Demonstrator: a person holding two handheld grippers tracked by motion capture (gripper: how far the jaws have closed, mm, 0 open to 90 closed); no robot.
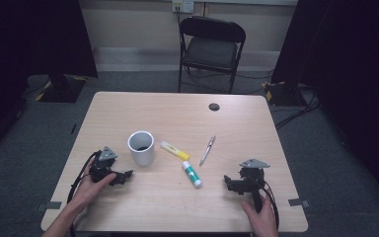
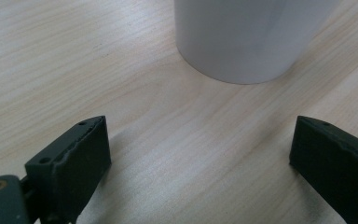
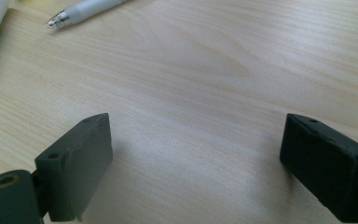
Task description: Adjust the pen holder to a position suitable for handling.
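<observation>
Pale wood desk, four loose items, nothing yet picked up

Pale wood-grain desk [image 1: 128,106], rectangular, with a dark round cable port [image 1: 214,106] near its far edge. A black folding chair [image 1: 211,47] stands behind it.

Item 1: white cup [image 1: 141,147], upright, open mouth up, left of centre. Its lower wall shows in the left gripper view [image 2: 242,37], just ahead of the jaws and a little to the right of their midline.

Item 2: yellow highlighter [image 1: 174,150], lying flat just right of the cup, apart from it.

Item 3: glue stick [image 1: 192,174], white with green label, lying flat nearer the person, its far end close to the highlighter.

Item 4: silver pen [image 1: 207,150], lying flat to the right of the highlighter; its tip shows at the top of the right gripper view [image 3: 81,11].

Left hand-held gripper [image 1: 123,177]: held low over the desk, just beside the cup on the near left. Jaws stand wide apart with bare desk between them [image 2: 200,154]; it holds nothing.

Right hand-held gripper [image 1: 229,182]: held low at the near right, pointed toward the glue stick and pen. Jaws wide, bare desk between them [image 3: 196,154]; it holds nothing.

Progress, as judged: at the start. All four items lie separately on the desk, and the cup's visible interior looks dark, with nothing sticking out of it. Neither gripper touches anything. Likely work remaining, going by the layout: steady the cup with the left, then lift the pen, glue stick and highlighter in turn. All of it remains.
</observation>
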